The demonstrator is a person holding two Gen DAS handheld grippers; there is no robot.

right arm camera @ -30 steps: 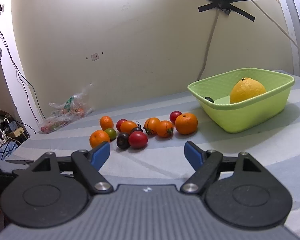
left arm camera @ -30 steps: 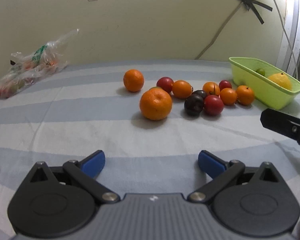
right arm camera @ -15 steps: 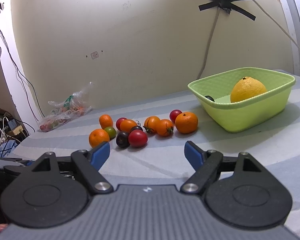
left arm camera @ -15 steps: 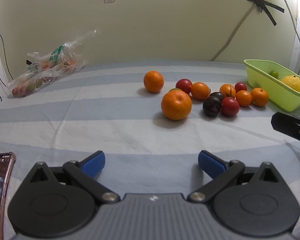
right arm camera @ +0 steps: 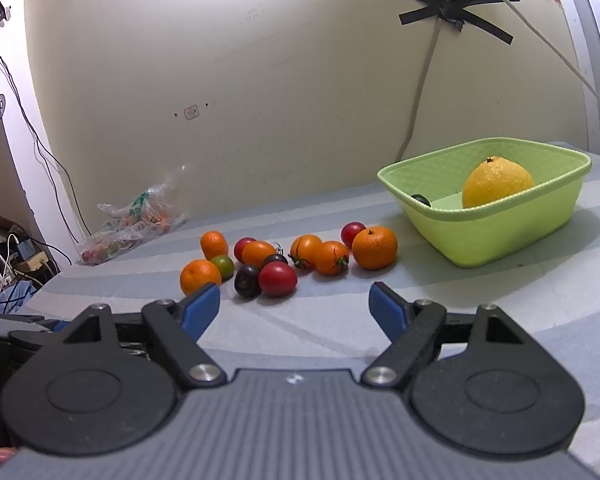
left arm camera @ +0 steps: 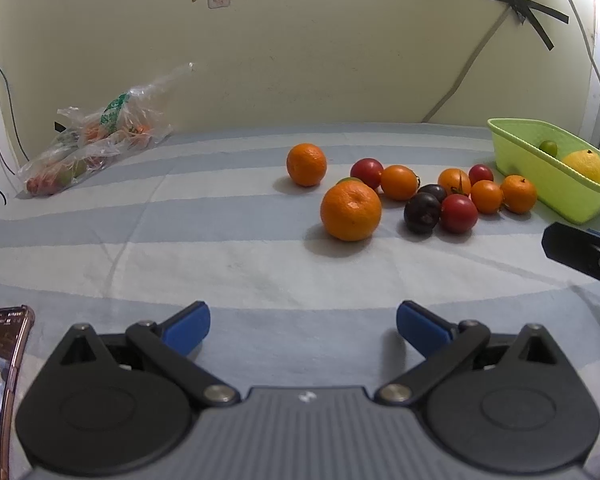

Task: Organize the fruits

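Both tongs spread wide, nothing in them: left tongs (left arm camera: 302, 322), right tongs (right arm camera: 294, 306). Fruit cluster (right arm camera: 288, 260) loose on striped table (left arm camera: 220, 248), just left of green basket (right arm camera: 500, 236). Basket has 1 yellow citrus (right arm camera: 496, 184) + 1 small dark fruit (right arm camera: 420, 200). Plastic bag (left arm camera: 96, 148) far left by wall.

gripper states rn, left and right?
Left gripper: open, holding nothing, above the striped cloth.
Right gripper: open, holding nothing.

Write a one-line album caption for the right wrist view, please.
Open right tool faces loose oranges and tomatoes on striped cloth, beside a green basket holding a yellow citrus.
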